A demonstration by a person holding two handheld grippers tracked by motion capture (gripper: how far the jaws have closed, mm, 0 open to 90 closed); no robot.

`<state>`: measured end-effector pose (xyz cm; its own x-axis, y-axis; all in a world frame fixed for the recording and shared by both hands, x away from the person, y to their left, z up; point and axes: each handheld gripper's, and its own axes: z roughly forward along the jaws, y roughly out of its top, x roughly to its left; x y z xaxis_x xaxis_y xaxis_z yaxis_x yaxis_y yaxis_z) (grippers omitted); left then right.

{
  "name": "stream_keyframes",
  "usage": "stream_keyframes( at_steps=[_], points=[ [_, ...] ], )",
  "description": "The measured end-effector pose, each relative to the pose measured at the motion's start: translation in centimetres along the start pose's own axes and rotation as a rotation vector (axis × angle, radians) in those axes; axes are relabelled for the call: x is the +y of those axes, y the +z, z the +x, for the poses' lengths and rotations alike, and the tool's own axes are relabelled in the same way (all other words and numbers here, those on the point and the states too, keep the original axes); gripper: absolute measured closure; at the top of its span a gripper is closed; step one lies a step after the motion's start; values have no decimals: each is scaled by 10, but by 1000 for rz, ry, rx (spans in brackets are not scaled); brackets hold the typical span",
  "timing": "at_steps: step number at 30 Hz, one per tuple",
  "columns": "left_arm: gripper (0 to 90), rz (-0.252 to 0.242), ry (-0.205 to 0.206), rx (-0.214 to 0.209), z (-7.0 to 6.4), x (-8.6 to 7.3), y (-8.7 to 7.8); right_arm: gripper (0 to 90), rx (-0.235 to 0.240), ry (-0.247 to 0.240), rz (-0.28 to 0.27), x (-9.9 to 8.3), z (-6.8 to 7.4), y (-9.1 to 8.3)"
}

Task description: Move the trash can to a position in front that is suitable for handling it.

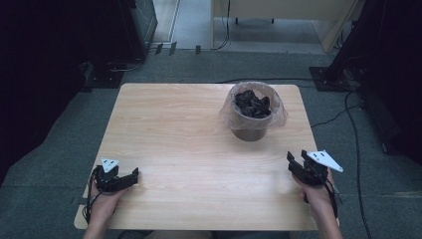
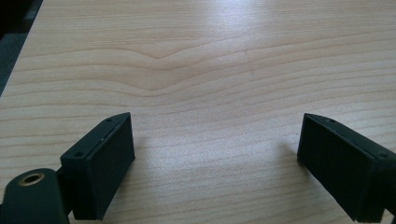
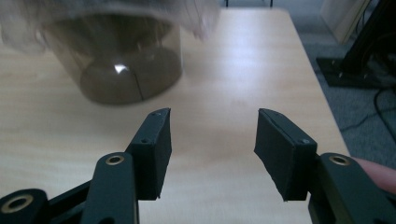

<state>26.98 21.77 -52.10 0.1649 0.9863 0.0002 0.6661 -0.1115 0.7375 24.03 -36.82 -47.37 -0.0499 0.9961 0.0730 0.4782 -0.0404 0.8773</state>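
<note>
Small brown waste bin (image 1: 252, 112), lined with a thin clear bag and holding crumpled black scraps, sits far-right on the table (image 1: 174, 139); likely light and tippy, liner slippery, so grip the stiff rim; left gripper (image 1: 130, 178) and right gripper (image 1: 294, 160) both gape wide, empty.

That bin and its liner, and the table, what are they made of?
The bin looks like smoky translucent plastic: it is glossy, with a light glint on its wall. The liner seems thin clear plastic film, crinkled over the rim. The table shows pale wood grain, matte; solid wood or laminate, I cannot tell.
</note>
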Motion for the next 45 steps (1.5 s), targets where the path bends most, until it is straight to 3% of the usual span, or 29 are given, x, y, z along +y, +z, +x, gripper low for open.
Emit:
stream_keyframes(
  at_steps=[4,8,12,17,20,24,28,29,34,38,42,44,45],
  points=[
    [107,0,0,0,0,0,0,480,-22,-26,-44,26,9,14],
    [106,-1,0,0,0,0,0,490,-13,49,-66,55,10,33],
    [107,-1,-2,1,0,0,0,502,-15,94,-80,77,6,52],
    [107,1,1,1,0,0,0,543,-83,142,-91,98,-5,82],
    [107,0,1,1,0,0,0,580,-102,137,-79,106,-11,106],
    [107,0,1,1,0,0,0,624,-44,162,-67,110,-14,140],
    [110,-1,0,1,0,0,0,641,-18,183,-63,109,-12,153],
    [115,-3,-3,4,0,-1,-1,642,25,202,-64,105,-10,158],
    [119,-1,-1,4,0,-1,-2,656,74,208,-68,96,-7,160],
    [126,-3,-5,8,-2,-2,-2,645,100,160,-67,87,-3,156],
    [126,-15,-61,-13,-3,2,-1,645,130,133,-82,83,0,151],
    [129,-19,-66,1,-7,5,1,642,151,107,-80,82,5,150],
    [129,-21,-94,8,-12,11,3,642,157,104,-78,82,8,150]
  ],
)
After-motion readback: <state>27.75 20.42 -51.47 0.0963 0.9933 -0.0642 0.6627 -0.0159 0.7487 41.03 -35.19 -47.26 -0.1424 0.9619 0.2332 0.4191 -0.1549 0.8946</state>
